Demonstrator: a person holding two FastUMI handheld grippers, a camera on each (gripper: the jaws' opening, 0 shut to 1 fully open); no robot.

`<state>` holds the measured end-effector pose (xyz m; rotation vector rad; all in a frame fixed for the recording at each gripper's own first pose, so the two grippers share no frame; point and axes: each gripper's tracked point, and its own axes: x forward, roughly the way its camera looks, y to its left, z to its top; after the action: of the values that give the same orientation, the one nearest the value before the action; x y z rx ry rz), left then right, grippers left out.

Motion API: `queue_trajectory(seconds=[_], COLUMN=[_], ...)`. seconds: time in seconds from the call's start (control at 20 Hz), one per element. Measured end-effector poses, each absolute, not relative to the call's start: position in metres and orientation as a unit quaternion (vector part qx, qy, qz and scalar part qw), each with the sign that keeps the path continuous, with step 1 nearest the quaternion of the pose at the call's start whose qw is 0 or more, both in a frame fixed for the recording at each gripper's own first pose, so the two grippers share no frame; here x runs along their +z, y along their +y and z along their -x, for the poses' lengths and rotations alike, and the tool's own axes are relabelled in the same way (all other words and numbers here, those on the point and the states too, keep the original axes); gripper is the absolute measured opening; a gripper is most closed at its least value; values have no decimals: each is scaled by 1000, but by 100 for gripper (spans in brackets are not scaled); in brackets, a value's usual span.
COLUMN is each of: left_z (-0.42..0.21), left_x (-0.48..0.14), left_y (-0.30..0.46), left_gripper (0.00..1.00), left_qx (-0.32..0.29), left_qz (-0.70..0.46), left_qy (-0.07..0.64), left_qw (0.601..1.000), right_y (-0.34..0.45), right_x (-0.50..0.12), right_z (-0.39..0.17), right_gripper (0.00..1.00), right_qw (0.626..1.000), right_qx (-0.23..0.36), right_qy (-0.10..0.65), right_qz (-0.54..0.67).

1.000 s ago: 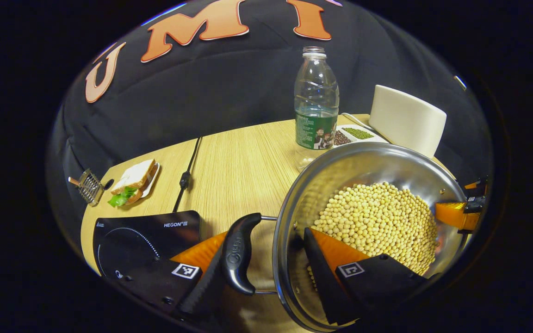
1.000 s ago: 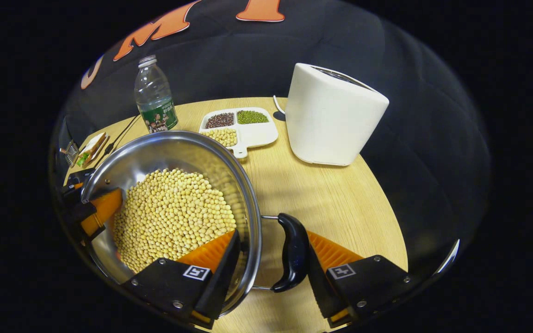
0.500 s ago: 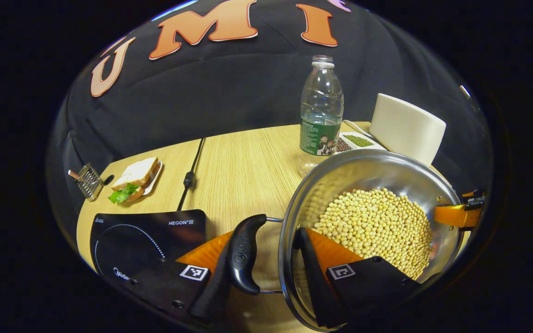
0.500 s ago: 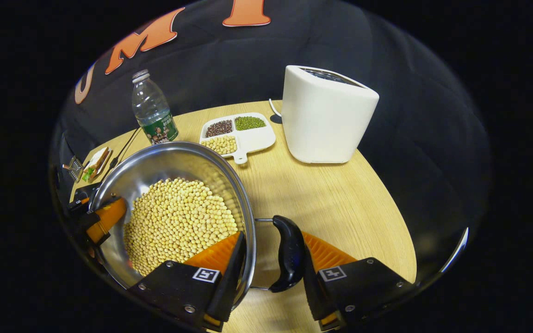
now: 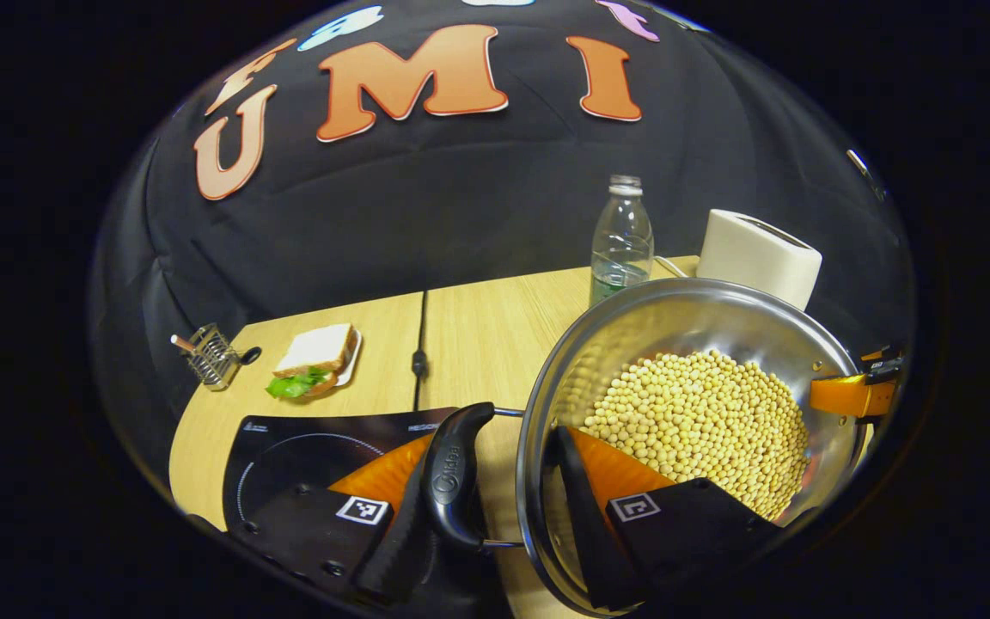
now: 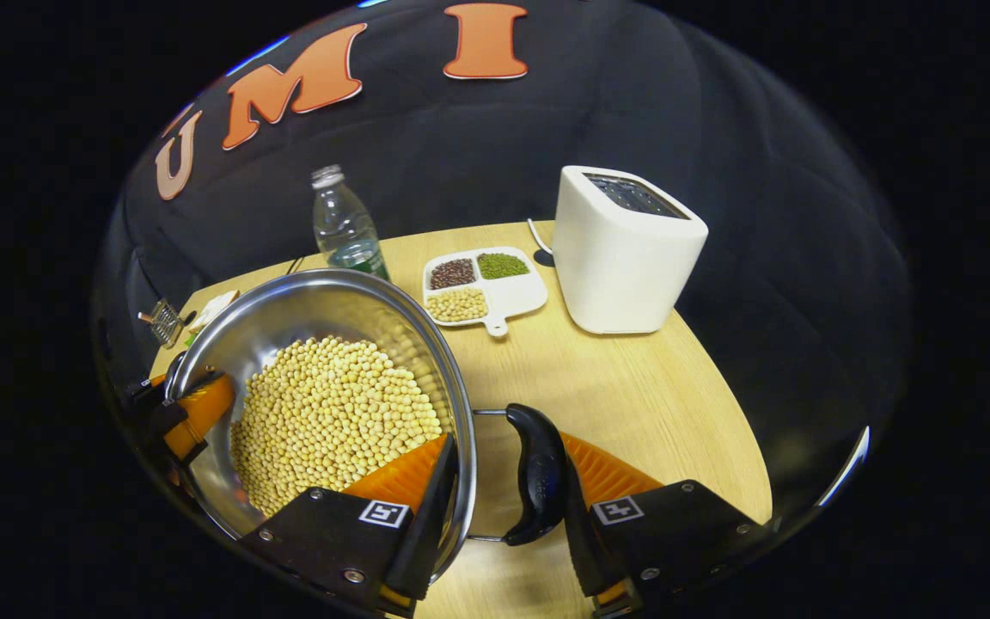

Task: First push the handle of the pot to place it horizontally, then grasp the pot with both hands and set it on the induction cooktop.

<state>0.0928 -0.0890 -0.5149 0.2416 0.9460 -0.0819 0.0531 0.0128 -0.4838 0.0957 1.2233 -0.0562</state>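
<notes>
Beans [image 5: 701, 421] filled the shiny metal pot [image 5: 693, 301], which was held between the two grippers. In the left gripper view the pot sat at about 4 o'clock, and the left gripper [image 5: 495, 507] was clamped on its side, with one finger [image 5: 607, 468] inside the pot against the wall and the other finger [image 5: 379, 477] outside, pressing on the black handle [image 5: 452, 477]. That handle lay flat, sticking out sideways from the pot. At about 7 o'clock in that view, just beside the handle, lay the black induction cooktop [image 5: 289, 443] on the wooden table [image 5: 478, 335]; the pot was beside the cooktop and not on it. In the right gripper view the pot [image 6: 314, 297] was at about 8 o'clock, and the right gripper [image 6: 504, 494] was clamped the same way, one finger [image 6: 400, 473] inside the pot and one finger [image 6: 607, 473] outside against the other black handle [image 6: 538, 473]. The left gripper [image 6: 190, 408] also showed far off on the pot's rim at 9 o'clock in this view. Behind the pot stood a clear water bottle [image 6: 343, 225] at about 11 o'clock. Just past it, at 12 o'clock, a white tray [image 6: 495, 292] held three kinds of beans in its parts. A white toaster [image 6: 628, 249] stood near the tray at 1 o'clock. In the left gripper view a sandwich [image 5: 314, 361] lay on the table at about 9 o'clock, with a small wire rack [image 5: 207, 354] near it, and a black cord [image 5: 418, 352] ran across the table.
</notes>
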Motion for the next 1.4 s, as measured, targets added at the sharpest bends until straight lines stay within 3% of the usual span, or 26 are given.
queue_trajectory(seconds=[0.35,0.95,1.4], left_z=[-81,-62,-46], left_x=[-474,-427,-391], left_y=[-30,72,157], left_gripper=[79,82,78], left_qx=[1,65,117], left_qz=[-110,-105,-91], left_qy=[445,438,437], left_qw=[889,890,887], right_y=[53,168,256], right_x=[-441,-423,-403], right_z=[-54,-65,-69], right_gripper=[63,63,63], right_qw=[827,832,834], right_qx=[14,71,122], right_qy=[560,549,538], right_qz=[-39,-30,-12])
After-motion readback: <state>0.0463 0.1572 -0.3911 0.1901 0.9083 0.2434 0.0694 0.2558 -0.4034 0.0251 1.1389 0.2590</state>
